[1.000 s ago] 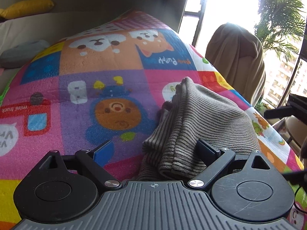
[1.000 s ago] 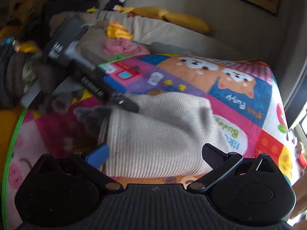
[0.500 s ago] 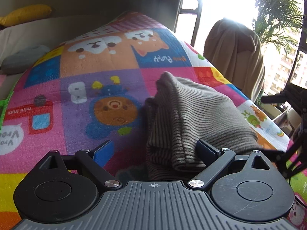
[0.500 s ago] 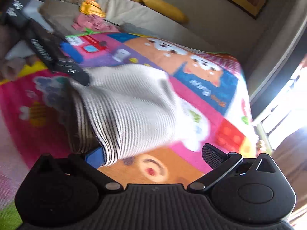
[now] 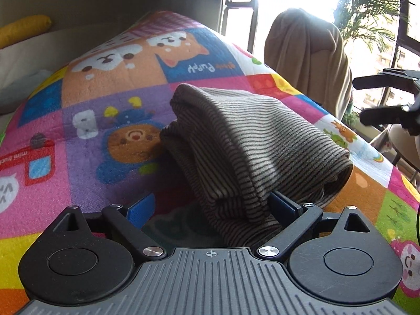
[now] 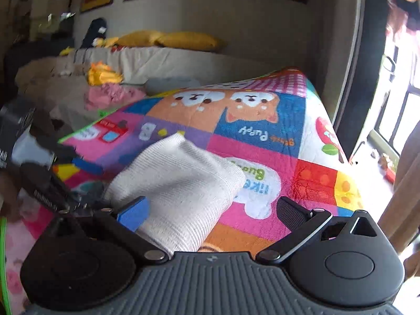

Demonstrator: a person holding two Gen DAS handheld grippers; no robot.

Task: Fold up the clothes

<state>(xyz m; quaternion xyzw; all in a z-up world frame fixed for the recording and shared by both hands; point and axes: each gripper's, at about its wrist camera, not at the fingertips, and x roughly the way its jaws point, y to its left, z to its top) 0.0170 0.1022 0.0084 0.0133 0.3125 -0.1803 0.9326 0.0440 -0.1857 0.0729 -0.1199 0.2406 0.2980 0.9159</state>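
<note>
Where the garment lies: the striped garment (image 5: 249, 141) rests on the mat (image 5: 78, 120), on its near half and well short of the far edge with the puppy panels.
Why there: the mat gives a broad, flat bed to fold on, and, as I judge it, the near half keeps the cloth within reach of both tools.
Left gripper: the left gripper (image 5: 211, 206) has its fingers spread wide. The near end of the bundle lies between them and touches only the right pad, so nothing is clamped.
Right gripper: the right gripper (image 6: 212, 212) is also spread. The cloth lies just beside its blue pad (image 6: 134, 212), with bare mat before the other pad.
Why held so: both tools are low and close at the near end, one on either side. That would suit either letting go of a finished fold or closing in for another; the views do not settle which.
Garment's look: it is fine brown-and-cream stripes, doubled over into a thick, rounded bundle. Several layers show at the near end and at the side toward the window.
Neatness: the folds are soft and bulging rather than flat, and the edges do not line up squarely.
Handling: it is likely limp and springy, so the layers may slump or open if pulled by one layer.
</note>
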